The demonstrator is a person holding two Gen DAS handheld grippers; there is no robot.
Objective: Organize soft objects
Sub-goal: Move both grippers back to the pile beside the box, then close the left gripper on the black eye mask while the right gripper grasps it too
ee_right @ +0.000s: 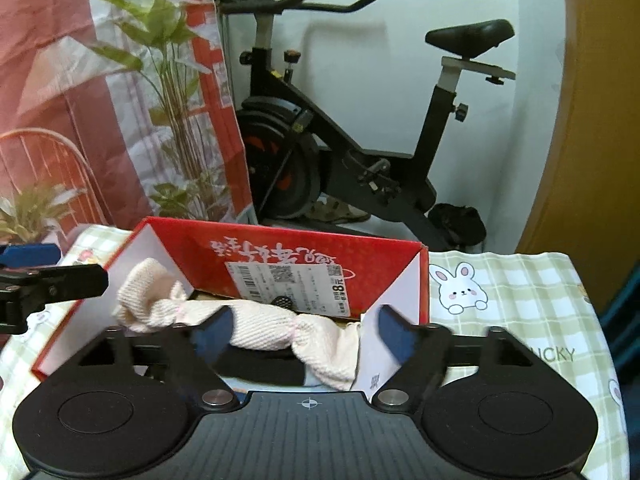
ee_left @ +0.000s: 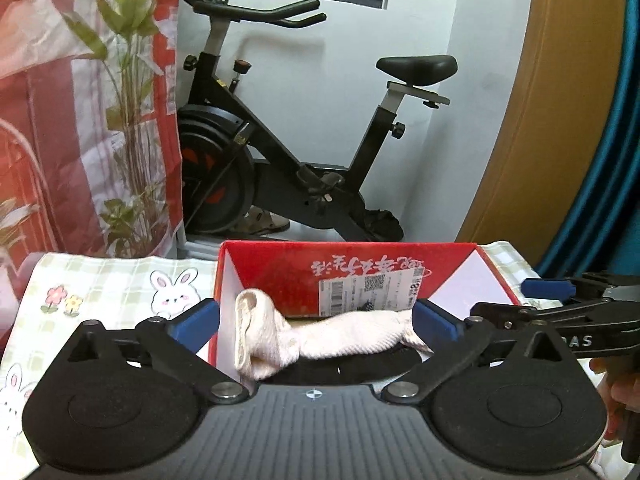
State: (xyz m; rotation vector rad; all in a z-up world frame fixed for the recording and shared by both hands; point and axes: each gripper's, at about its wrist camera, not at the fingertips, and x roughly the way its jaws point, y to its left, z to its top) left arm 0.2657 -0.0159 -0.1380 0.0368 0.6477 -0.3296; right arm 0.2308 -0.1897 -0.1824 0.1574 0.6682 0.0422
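Left tongs (ee_left: 316, 320): level, aimed at the red box (ee_left: 280, 276), blue tips spread wide either side of the cloth
Right tongs (ee_right: 306, 334): level, just right of the left pair, tips parted and blurred
Cream knitted cloth (ee_right: 264, 330): draped across the box's near edge, one end inside, not gripped
Desk (ee_right: 516, 292): covered with green checked bunny cloth

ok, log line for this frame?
left hand-held gripper: open | right hand-held gripper: open | cream sock: draped across red box
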